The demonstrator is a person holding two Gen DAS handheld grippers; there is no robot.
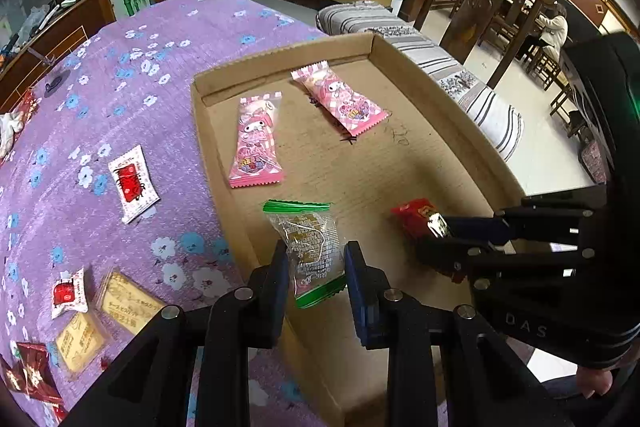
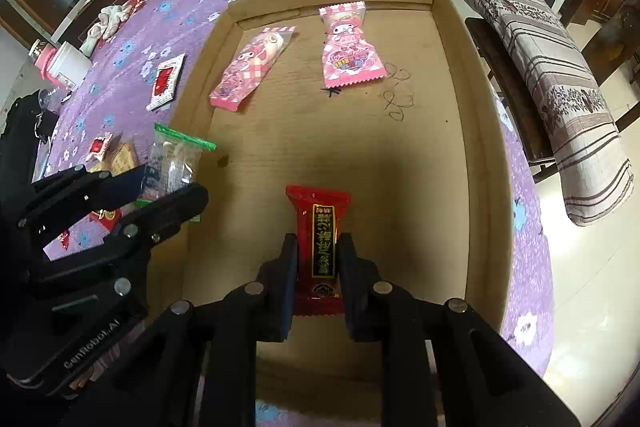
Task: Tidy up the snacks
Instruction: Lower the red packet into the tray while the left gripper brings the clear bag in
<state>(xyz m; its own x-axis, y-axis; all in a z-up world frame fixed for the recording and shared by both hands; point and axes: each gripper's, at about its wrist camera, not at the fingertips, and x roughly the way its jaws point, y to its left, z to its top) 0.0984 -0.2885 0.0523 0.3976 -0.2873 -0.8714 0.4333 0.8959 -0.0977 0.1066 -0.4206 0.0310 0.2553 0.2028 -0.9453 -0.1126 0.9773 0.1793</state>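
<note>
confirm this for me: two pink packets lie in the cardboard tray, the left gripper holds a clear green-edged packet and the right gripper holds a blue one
One detail is off: the packet in the right gripper is red, not blue, as the right wrist view shows. The rest stands: two pink packets lie in the cardboard tray, and the left gripper holds the clear green-edged packet.

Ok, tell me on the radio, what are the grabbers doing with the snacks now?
Left gripper shut on clear green-edged packet. Right gripper shut on red snack. Both over cardboard tray. Nothing in the way.
</note>
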